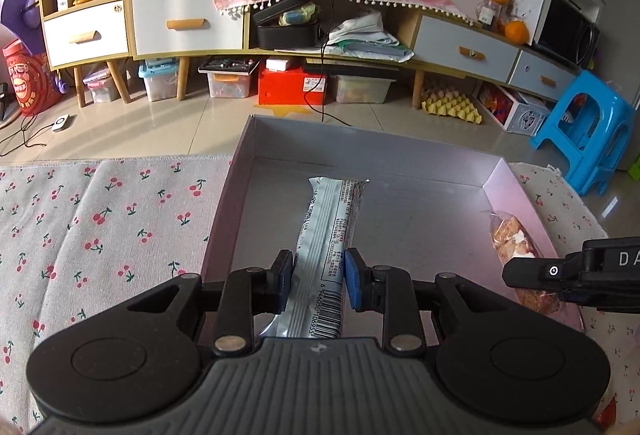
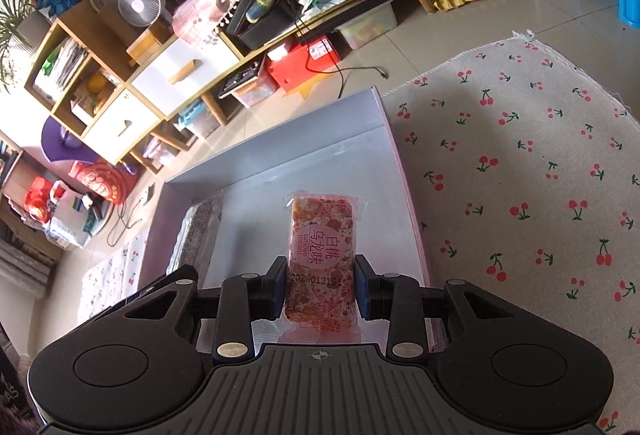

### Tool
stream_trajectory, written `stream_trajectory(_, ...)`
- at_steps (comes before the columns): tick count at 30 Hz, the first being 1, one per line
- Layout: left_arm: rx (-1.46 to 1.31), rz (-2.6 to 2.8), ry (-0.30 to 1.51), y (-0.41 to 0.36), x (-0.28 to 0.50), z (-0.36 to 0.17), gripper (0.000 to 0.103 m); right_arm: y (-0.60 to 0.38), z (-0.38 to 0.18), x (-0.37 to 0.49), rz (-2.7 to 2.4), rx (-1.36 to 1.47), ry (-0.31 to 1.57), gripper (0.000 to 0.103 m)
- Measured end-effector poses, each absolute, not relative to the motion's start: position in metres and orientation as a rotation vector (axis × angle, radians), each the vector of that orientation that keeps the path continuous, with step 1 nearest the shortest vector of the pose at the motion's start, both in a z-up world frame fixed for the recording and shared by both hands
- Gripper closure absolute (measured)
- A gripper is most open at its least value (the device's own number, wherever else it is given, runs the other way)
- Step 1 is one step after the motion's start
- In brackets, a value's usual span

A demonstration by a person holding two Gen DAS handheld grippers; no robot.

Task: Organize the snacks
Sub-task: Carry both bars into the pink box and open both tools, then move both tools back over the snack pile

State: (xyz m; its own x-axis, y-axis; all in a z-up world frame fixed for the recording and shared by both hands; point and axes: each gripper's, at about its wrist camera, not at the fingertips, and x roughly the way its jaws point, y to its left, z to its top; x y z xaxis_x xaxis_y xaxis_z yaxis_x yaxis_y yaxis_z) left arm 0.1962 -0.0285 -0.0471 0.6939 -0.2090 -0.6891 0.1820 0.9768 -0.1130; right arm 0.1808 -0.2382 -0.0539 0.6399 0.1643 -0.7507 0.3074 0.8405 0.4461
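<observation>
- Snacks are both held over the open grey box [image 1: 400,151] that sits on the cherry-print cloth [image 1: 100,219] of the worktop: the left hand-held gripper [image 1: 318,275] is clamped on a silver-wrapped bar [image 1: 332,235], the right hand-held gripper [image 2: 320,285] on a pink pastry pack [image 2: 322,235].
- The silver bar sticks out far past the pads; I judge it could swing or slide in the slick wrapper if tilted further.
- The two tools are close together inside the box, as the left view shows the right one near the box's right wall; a careless move could knock them together.
- A release from too high could leave either snack lying askew, or propped on the wall.
- A nudge on the light box could shift it across the cloth.
</observation>
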Motion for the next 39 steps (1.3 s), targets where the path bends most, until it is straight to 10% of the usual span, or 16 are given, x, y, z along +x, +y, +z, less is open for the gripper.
stream_trajectory(23, -0.02, -0.204, 0.855, -0.033, 0.179, -0.045, 0.077, -0.226, -0.06, 0.176, -0.139, 0.462, 0.999, 0.067)
stream_trajectory(31, -0.041, -0.212, 0.824, -0.026, 0.175, -0.029, 0.047, -0.231, -0.035, 0.162, -0.096, 0.528, 0.952, 0.033)
stream_trajectory(39, -0.046, -0.233, 0.832, -0.023, 0.158, -0.013, 0.025, -0.225, -0.011, 0.143, -0.081, 0.516, 0.951, 0.023)
